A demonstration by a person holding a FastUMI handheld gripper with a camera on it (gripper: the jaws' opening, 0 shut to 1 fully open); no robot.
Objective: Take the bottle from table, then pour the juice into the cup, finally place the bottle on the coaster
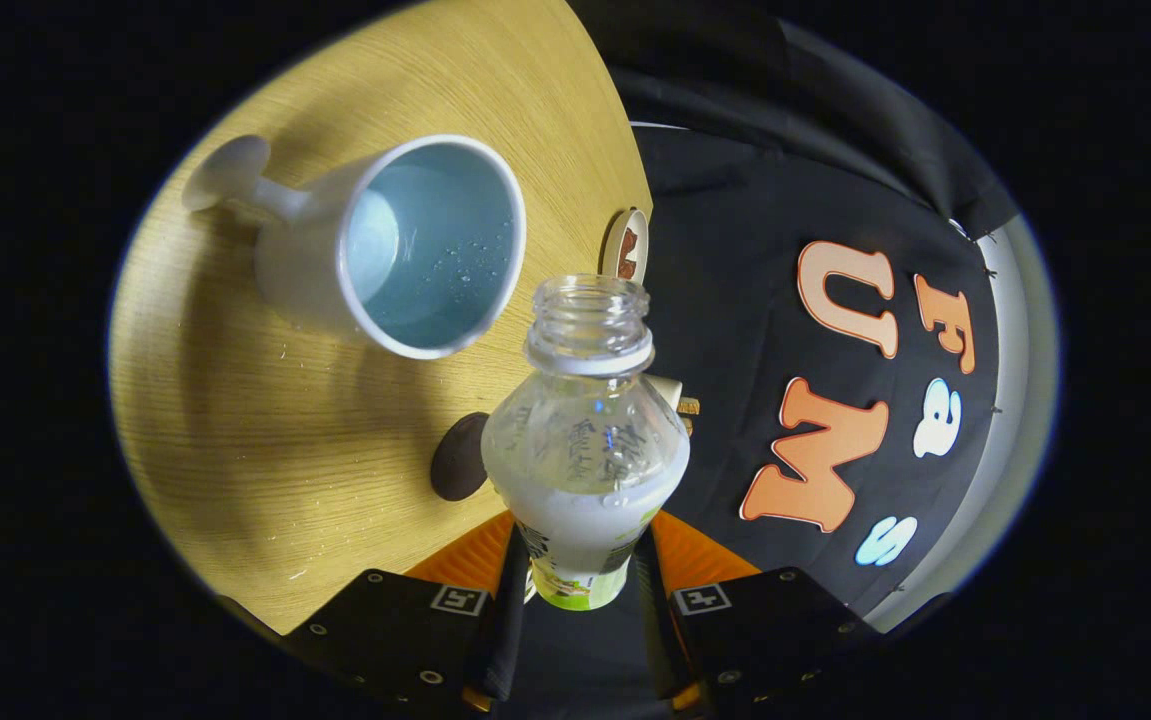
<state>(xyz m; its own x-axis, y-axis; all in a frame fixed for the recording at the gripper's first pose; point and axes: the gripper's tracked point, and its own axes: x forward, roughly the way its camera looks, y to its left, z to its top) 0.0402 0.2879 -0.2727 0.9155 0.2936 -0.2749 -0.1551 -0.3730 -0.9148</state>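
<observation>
Tongs clamped on the lower body of the bottle, one finger each side. Bottle is uncapped, whitish juice sitting low in it, mouth pointing just past the rim of the cup. Cup stands on the bench, droplets on its inner wall. Coaster is the dark disc just beside the bottle. Risk: mouth is off the rim line, so tilting from here could spill onto the bench; nudging the stemmed cup could tip it.
</observation>
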